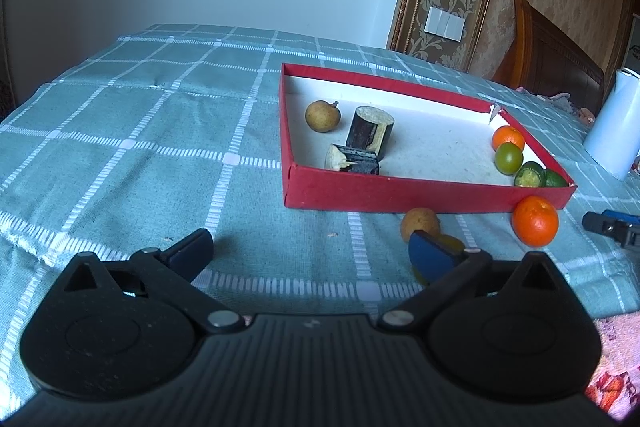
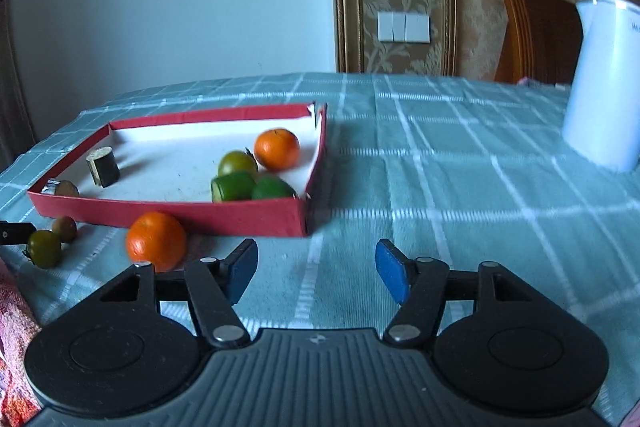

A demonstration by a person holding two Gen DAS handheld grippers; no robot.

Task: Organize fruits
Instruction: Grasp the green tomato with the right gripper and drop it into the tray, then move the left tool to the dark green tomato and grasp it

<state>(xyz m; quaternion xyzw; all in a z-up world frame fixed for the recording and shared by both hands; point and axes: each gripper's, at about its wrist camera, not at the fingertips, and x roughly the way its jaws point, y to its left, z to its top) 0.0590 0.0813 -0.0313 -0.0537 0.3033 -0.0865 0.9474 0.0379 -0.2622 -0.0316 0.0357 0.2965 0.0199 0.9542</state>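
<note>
Our left gripper [image 1: 310,251]: jaws wide apart, empty | our right gripper [image 2: 316,271]: jaws apart, empty | red tray [image 1: 400,193]: fruits inside | bench [image 1: 160,131]: orange [image 1: 535,221] touching tray wall

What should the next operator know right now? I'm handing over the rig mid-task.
Left gripper: jaws open, empty. Right gripper: jaws open, empty.
In the red tray: an orange, green fruits, a brown fruit, two dark cut pieces.
Left on the cloth in front of the tray: large orange, small green fruit, small brown fruit.
</note>
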